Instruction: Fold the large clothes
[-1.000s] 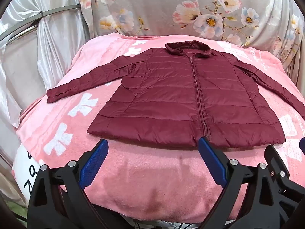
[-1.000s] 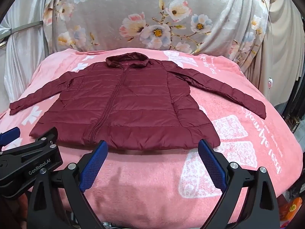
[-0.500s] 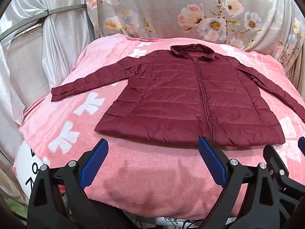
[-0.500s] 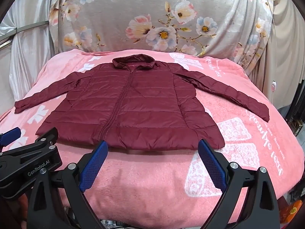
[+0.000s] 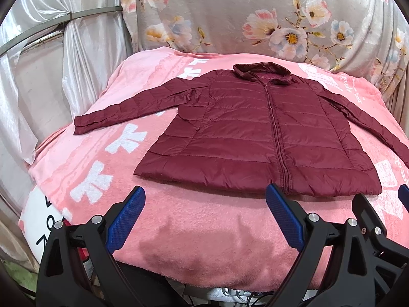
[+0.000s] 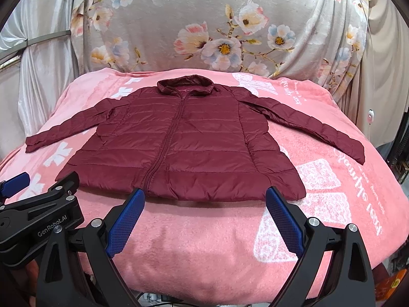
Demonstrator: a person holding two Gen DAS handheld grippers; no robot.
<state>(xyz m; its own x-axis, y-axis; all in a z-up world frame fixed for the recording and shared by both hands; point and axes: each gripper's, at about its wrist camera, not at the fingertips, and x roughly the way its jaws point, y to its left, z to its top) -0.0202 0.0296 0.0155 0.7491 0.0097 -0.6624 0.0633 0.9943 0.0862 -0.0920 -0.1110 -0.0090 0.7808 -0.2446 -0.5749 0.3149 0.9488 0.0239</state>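
A maroon quilted jacket [image 5: 258, 138] lies flat and zipped on a pink blanket [image 5: 204, 217], collar at the far end, both sleeves spread out to the sides. It also shows in the right wrist view [image 6: 184, 145]. My left gripper [image 5: 204, 215] is open and empty, hovering just short of the jacket's hem, left of the zipper. My right gripper [image 6: 204, 215] is open and empty, just short of the hem's right half. The left gripper's body [image 6: 38, 220] shows at the lower left of the right wrist view.
The pink blanket [image 6: 332, 204] covers a raised surface that drops off at the front and sides. A floral cloth [image 6: 217, 25] hangs behind it. Silvery curtains [image 5: 38, 64] and a metal bar [image 5: 58, 23] stand at the left.
Both grippers have drifted left and slightly down, so the jacket sits further right and lower in the left view. The jacket has not moved. Both grippers stay open.
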